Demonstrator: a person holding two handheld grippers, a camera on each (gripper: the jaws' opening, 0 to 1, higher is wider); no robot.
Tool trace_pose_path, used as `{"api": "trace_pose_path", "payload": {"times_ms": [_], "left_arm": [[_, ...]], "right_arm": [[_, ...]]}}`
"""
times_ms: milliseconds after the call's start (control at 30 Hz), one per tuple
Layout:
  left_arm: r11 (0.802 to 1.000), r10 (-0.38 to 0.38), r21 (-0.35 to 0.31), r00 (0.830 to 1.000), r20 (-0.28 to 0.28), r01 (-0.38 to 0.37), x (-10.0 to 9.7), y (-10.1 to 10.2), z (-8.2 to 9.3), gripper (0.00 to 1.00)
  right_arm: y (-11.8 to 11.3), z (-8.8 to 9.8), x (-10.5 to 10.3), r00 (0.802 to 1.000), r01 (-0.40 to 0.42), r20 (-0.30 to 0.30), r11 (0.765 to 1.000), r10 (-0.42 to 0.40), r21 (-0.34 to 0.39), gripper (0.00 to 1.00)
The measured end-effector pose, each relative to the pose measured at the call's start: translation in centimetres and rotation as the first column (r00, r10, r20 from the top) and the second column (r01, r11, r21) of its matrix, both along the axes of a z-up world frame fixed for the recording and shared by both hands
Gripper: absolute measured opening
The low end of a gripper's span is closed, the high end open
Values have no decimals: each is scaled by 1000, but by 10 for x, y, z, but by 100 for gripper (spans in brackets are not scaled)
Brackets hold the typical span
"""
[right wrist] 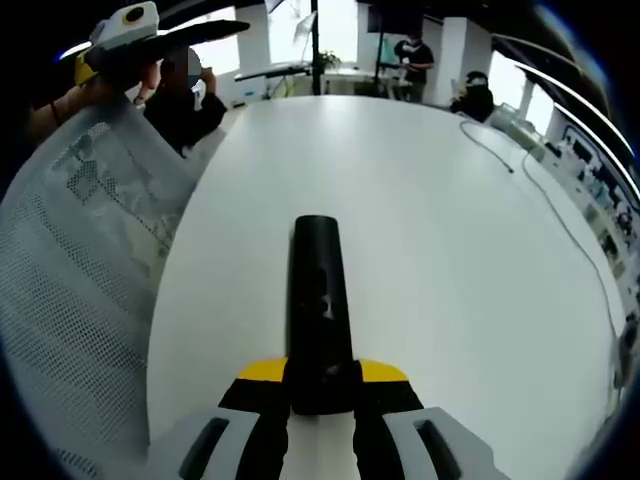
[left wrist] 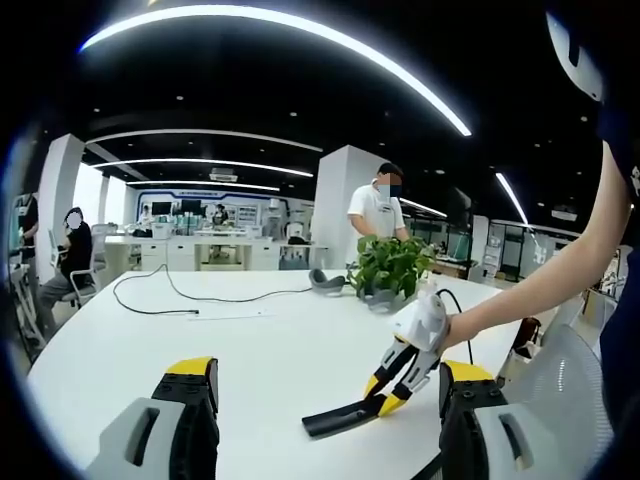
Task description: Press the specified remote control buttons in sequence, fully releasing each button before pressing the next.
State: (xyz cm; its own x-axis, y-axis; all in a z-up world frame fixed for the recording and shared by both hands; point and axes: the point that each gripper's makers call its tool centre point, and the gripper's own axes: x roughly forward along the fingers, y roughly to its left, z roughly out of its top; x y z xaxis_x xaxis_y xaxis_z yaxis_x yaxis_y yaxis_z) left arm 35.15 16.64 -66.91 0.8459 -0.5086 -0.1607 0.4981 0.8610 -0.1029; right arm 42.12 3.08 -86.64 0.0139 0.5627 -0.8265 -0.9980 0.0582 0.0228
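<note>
A long black remote control [right wrist: 317, 290] sticks out forward over the white table [right wrist: 450, 260], and my right gripper [right wrist: 320, 388] is shut on its near end. The left gripper view takes in the same remote [left wrist: 338, 416] low over the table [left wrist: 240, 340], angled down to the left, clamped in the right gripper [left wrist: 392, 388] that a person's arm [left wrist: 540, 285] brings in from the right. My left gripper [left wrist: 325, 395] stands open, its yellow-tipped jaws far apart with nothing between them. It also appears at the upper left of the right gripper view as the left gripper [right wrist: 180, 38], raised off the table.
A potted green plant [left wrist: 390, 265] and a grey object [left wrist: 325, 283] stand at the table's far side, with a black cable [left wrist: 170, 296] across the far left. A white mesh chair back [right wrist: 80, 240] borders the table edge. People stand and sit in the office behind.
</note>
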Motion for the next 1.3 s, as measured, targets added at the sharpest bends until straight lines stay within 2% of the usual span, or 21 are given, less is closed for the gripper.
{"api": "trace_pose_path", "payload": {"times_ms": [367,1300], "left_arm": [[1000,0,4,1000,-2,0,0,0,-1,95],[1000,-7,9,1000,-14,7,0,-1,-3,95]], "right_arm": [[0,0,7,1000,-7,14,1000,8,-7,21],[-3,0,21,1000,-5,5,1000,5,-3,21]]}}
